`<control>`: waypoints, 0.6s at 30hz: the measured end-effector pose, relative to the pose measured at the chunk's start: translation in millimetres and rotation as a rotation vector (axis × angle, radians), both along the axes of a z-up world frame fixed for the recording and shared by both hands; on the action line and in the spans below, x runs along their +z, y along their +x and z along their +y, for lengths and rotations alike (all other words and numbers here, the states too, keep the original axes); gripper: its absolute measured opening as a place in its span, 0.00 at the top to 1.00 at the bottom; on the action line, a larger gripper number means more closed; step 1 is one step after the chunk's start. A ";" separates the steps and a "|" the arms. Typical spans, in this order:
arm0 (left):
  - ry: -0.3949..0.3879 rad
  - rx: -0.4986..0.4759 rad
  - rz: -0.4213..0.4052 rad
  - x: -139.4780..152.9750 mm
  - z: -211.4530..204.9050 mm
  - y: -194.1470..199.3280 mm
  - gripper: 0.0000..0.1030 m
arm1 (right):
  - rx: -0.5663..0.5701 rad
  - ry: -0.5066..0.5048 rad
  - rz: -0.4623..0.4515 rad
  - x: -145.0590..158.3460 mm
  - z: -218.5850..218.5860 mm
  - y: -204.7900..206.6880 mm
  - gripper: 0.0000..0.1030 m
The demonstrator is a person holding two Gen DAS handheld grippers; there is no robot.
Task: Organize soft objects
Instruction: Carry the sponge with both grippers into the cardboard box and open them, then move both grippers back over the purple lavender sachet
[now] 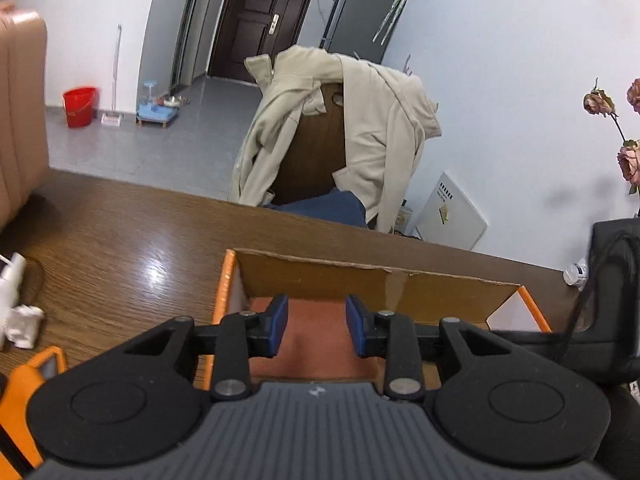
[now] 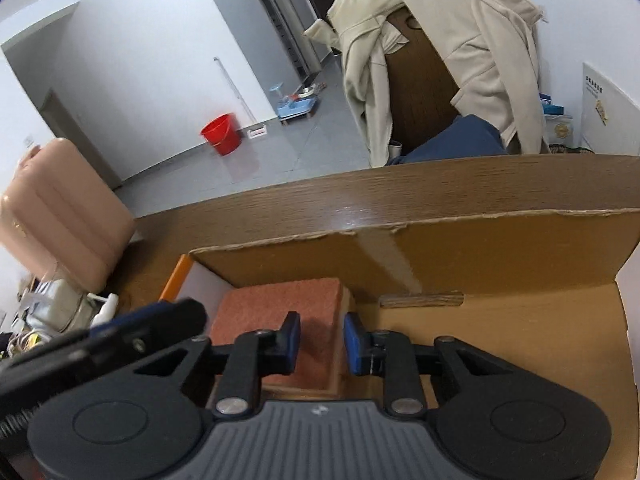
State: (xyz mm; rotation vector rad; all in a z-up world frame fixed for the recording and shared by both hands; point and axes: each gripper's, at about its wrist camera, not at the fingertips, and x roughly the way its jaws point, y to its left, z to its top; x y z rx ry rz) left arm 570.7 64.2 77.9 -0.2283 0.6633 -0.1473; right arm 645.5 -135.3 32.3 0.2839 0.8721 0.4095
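Observation:
An open cardboard box [image 1: 360,276] with orange outer sides sits on the wooden table [image 1: 120,240]. A reddish sponge block [image 2: 280,312] lies inside it against the left wall; it also shows in the left wrist view [image 1: 316,336]. My left gripper [image 1: 317,325] hovers over the sponge, open and empty. My right gripper [image 2: 321,342] is open over the sponge's right edge, holding nothing. The left gripper's body [image 2: 120,336] shows at the left of the right wrist view.
A chair draped with a beige jacket [image 1: 340,128] stands behind the table. A tan padded seat [image 2: 60,216] is at the left. White items [image 1: 16,304] lie on the table's left. A black object [image 1: 616,296] sits at the box's right.

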 end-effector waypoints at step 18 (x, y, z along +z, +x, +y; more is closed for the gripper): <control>0.251 -0.036 -0.282 112.3 -52.6 -229.3 0.09 | 0.014 -0.087 -0.407 154.3 -183.6 -236.4 0.42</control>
